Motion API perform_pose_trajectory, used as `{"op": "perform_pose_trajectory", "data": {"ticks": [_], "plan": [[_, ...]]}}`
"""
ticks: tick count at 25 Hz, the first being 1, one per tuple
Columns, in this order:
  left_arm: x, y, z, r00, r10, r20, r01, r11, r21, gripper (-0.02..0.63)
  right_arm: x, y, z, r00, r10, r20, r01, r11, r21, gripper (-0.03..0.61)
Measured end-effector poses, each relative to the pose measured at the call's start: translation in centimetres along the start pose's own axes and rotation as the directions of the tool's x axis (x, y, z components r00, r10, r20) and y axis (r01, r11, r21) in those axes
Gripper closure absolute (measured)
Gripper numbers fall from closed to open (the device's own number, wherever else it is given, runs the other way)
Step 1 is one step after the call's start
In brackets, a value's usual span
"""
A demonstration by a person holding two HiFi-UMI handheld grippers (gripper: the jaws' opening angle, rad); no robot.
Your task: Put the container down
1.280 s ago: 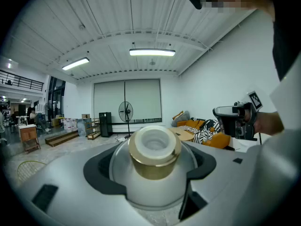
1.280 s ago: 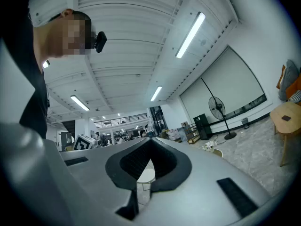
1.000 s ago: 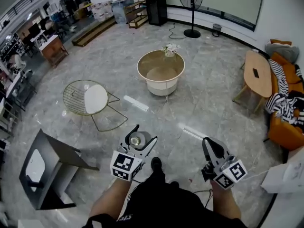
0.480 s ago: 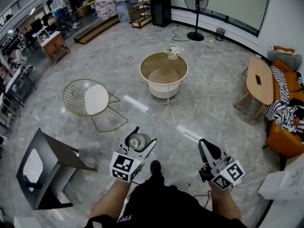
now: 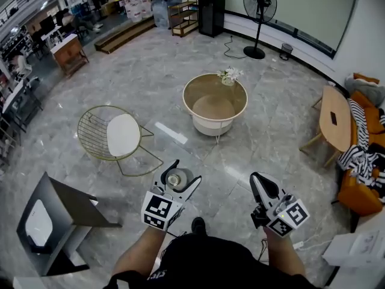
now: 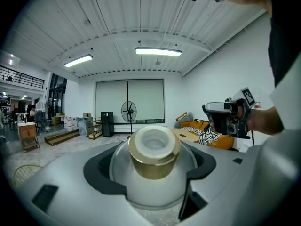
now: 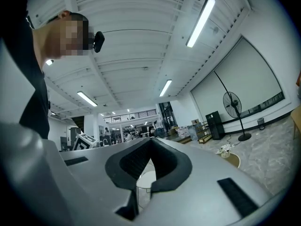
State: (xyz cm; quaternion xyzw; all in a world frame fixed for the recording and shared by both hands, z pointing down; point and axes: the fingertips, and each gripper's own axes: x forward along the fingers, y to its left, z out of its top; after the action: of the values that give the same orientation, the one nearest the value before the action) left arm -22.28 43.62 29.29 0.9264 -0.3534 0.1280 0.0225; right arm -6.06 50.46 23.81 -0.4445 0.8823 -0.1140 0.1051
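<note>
Your left tool (image 5: 185, 172) is clamped on the container (image 5: 175, 178), a clear jar with a gold neck, held in the air close to your body. Your right tool (image 5: 257, 179) is closed, with nothing in it. Beyond them, the round bench (image 5: 240, 110) stands well apart across the floor (image 5: 150, 59). Nothing is set down yet; by the look of it, the whole put-down is still left.

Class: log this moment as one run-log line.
state: holding | left gripper: shut on gold-collared container | right gripper: shut, empty | container: not yet down | ahead: round table
</note>
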Motion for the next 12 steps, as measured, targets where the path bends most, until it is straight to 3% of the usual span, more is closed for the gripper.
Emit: {"op": "perform_pose_trajectory", "data": {"ticks": [6, 12], "plan": [[1.8, 6.1, -0.2, 1.000, 0.008, -0.002, -0.008, 1.000, -0.004, 0.267, 6.3, -1.2, -0.9, 1.000, 0.014, -0.019, -0.014, 1.000, 0.025, 0.564], [3.8, 9.5, -0.6, 1.000, 0.014, -0.005, -0.014, 1.000, -0.018, 0.267, 10.1, -3.2, -1.4, 0.999, 0.020, -0.040, -0.018, 0.999, 0.042, 0.563]]}}
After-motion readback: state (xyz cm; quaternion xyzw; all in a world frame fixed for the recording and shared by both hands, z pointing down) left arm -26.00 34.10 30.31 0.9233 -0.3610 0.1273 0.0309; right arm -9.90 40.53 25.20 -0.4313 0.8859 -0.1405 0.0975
